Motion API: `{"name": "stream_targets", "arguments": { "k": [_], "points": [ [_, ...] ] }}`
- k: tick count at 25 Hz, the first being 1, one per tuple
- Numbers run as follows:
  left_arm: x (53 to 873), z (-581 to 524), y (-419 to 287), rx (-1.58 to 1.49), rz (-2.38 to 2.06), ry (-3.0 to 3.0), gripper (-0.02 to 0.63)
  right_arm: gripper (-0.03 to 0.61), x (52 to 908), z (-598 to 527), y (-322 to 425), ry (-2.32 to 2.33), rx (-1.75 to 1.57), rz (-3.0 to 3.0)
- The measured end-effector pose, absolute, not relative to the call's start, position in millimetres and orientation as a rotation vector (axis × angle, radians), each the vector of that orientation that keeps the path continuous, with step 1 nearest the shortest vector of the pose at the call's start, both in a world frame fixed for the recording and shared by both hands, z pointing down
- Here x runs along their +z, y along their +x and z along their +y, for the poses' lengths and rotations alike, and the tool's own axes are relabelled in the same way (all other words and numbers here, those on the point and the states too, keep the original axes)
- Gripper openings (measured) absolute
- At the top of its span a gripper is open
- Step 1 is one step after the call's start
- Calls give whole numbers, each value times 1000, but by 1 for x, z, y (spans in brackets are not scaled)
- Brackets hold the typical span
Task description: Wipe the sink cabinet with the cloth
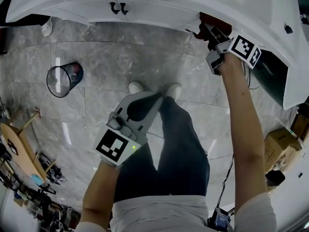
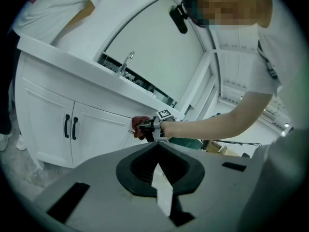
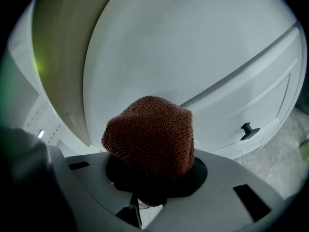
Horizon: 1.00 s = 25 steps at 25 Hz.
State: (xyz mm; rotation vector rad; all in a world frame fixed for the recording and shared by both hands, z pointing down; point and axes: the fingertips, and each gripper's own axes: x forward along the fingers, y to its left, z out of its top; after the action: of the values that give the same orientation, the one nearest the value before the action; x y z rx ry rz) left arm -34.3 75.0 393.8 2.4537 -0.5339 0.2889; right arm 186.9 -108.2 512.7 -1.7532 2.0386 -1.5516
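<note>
One balled cloth [image 3: 150,135] clamped in right gripper [image 1: 206,33], bulging toward sink cabinet [image 3: 193,57].

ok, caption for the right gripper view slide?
Right hand-held gripper shut on a bunched reddish-brown cloth, facing the white sink cabinet and its curved front.

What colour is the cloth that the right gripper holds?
The cloth is reddish brown with a nubby weave, clearest in the right gripper view.
</note>
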Motion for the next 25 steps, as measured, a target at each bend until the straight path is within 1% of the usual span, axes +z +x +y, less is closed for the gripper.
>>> {"name": "stream_targets", "arguments": {
  "k": [5, 10, 17, 25],
  "points": [
    [401, 71, -43, 268, -540, 2428, 11, 97, 513, -104, 173, -1750, -1529, 1987],
    [410, 70, -49, 264, -520, 2422, 11, 97, 516, -73, 165, -1765, -1549, 1911],
    [419, 70, -25, 296, -518, 2419, 11, 97, 548, -45, 185, -1770, -1640, 1802],
    [423, 74, 6, 319, -629, 2391, 11, 97, 559, -80, 211, -1734, -1616, 1806]
  ]
}}
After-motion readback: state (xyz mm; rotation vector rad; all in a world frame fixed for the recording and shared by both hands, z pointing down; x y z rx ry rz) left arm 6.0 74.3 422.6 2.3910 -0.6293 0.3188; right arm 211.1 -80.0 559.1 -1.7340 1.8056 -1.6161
